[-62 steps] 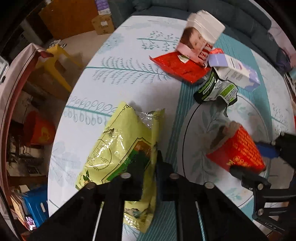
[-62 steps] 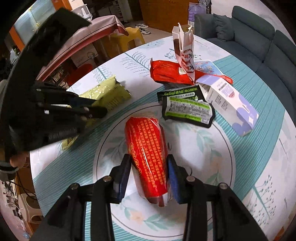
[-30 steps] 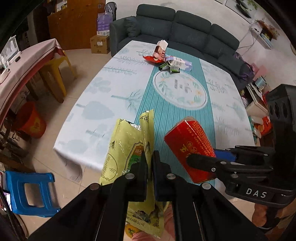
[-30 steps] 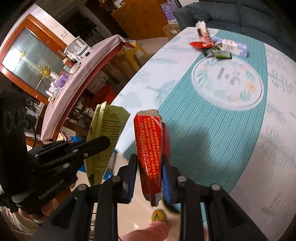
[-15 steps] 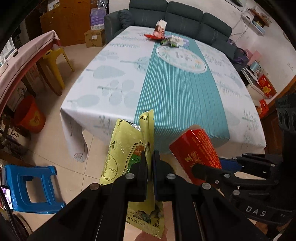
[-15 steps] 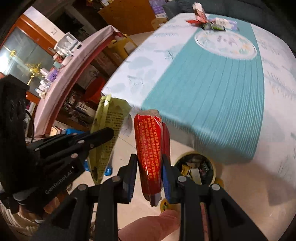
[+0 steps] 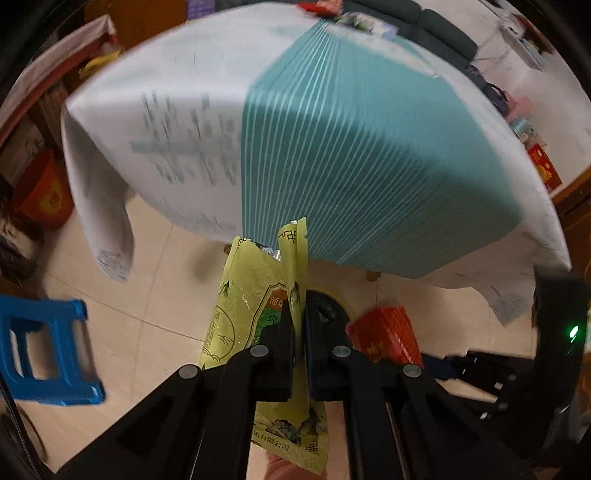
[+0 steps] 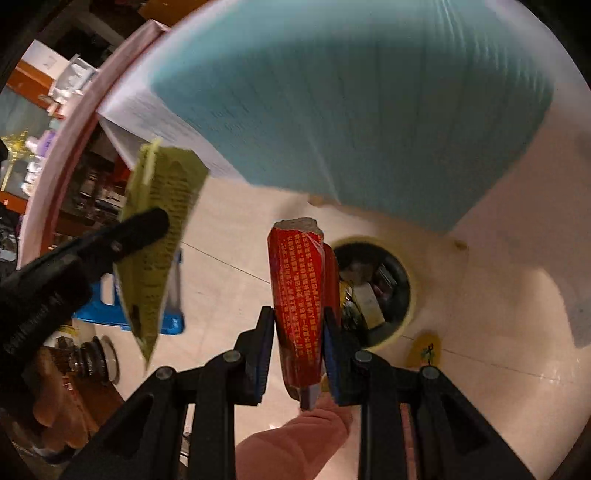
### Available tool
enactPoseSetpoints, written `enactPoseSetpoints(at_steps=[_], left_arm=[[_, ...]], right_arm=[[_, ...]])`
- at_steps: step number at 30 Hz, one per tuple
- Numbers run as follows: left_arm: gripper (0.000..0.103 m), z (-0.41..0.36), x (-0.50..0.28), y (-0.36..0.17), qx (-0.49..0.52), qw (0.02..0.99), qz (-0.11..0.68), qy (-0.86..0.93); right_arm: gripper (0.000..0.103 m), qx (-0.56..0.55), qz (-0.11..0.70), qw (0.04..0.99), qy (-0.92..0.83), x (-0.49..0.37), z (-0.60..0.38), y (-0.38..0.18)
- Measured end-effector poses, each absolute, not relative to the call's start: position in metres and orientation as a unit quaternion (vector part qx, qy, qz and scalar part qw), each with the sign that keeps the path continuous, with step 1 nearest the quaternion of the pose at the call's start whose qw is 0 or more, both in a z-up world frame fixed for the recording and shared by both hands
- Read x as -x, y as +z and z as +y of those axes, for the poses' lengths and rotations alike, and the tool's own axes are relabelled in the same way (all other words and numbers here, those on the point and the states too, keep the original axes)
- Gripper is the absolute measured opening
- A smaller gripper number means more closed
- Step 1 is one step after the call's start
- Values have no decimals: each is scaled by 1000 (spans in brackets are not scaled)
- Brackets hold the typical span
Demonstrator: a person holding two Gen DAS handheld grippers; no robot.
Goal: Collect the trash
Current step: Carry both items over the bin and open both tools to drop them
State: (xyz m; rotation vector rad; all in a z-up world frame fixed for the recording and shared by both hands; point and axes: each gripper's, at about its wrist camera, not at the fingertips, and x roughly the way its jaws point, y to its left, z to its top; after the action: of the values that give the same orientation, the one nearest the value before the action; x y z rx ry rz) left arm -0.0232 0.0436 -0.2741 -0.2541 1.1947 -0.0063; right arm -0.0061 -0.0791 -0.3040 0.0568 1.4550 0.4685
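Observation:
My left gripper (image 7: 299, 314) is shut on a yellow-green snack bag (image 7: 251, 306), which hangs between its fingers above the floor; the bag also shows at the left of the right wrist view (image 8: 159, 229). My right gripper (image 8: 299, 325) is shut on a red wrapper (image 8: 301, 291), also seen in the left wrist view (image 7: 384, 336). A round yellow-rimmed trash bin (image 8: 410, 295) holding several pieces of trash stands on the floor just right of and beyond the red wrapper. In the left wrist view the bin (image 7: 332, 306) is mostly hidden behind my fingers.
The table with a white and teal cloth (image 7: 332, 147) overhangs the bin (image 8: 351, 110). More trash (image 7: 354, 18) lies at its far end. A blue plastic stool (image 7: 40, 354) stands on the floor at left. An orange bucket (image 7: 44, 195) is farther left.
Both grippers have dropped below the table edge toward the floor, still holding their wrappers. The trash bin is now nearer and larger in the right wrist view.

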Motion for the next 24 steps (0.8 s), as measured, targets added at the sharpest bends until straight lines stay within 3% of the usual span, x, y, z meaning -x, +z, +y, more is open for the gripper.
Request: enactPoseSetpoints(at_steps=[11, 18, 21, 24], left_arm=[[3, 31, 8, -421, 162, 795, 585, 12], [4, 12, -4, -484, 143, 794, 590, 2], [20, 8, -7, -500, 136, 791, 596, -1], [50, 8, -8, -508, 139, 785, 604, -4]], right_arm=[[25, -55, 689, 700, 183, -15, -100, -445], [27, -62, 689, 703, 167, -31, -116, -510], [32, -65, 687, 704, 168, -34, -121, -527], [38, -73, 691, 701, 159, -34, -126, -540]])
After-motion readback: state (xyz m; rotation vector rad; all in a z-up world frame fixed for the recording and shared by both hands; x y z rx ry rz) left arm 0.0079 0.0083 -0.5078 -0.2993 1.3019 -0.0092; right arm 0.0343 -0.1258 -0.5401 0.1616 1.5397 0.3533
